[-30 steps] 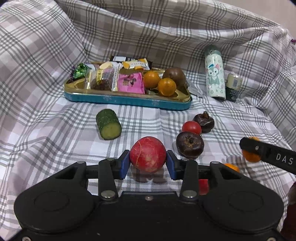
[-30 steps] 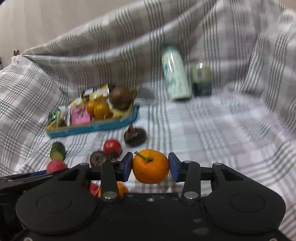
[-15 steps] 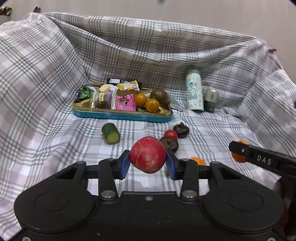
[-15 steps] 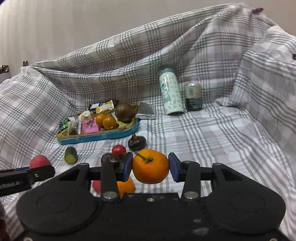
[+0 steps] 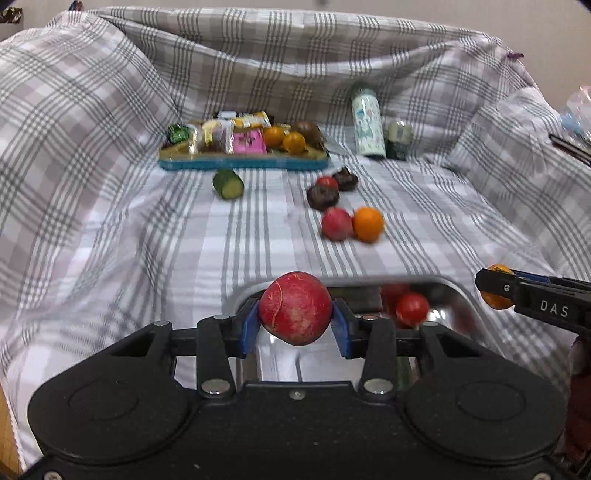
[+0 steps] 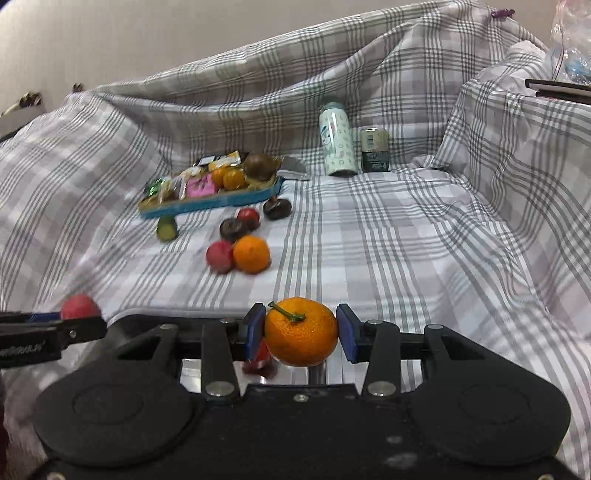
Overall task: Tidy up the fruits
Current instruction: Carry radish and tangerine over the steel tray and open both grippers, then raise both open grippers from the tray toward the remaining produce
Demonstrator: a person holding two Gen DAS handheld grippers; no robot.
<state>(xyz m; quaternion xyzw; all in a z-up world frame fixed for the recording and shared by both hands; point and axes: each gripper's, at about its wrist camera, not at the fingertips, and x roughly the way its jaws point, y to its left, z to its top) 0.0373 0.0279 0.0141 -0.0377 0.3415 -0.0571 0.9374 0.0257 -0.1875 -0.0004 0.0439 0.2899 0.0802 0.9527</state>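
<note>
- The left gripper (image 5: pixel 295 326) is closed around a red fruit (image 5: pixel 294 308), held over the metal tray (image 5: pixel 452 295)
- The right gripper (image 6: pixel 301 332) clamps a tangerine (image 6: pixel 301 331) over the same tray's edge
- A small tomato (image 5: pixel 412 308) lies in the tray

A grey-and-white plaid cloth (image 6: pixel 388 236) drapes the whole seat of what looks like a sofa, rising in soft folds at the back and both sides. Behind it stands a plain beige wall (image 6: pixel 147 33). Light is even and dim, with soft shadows.
</note>
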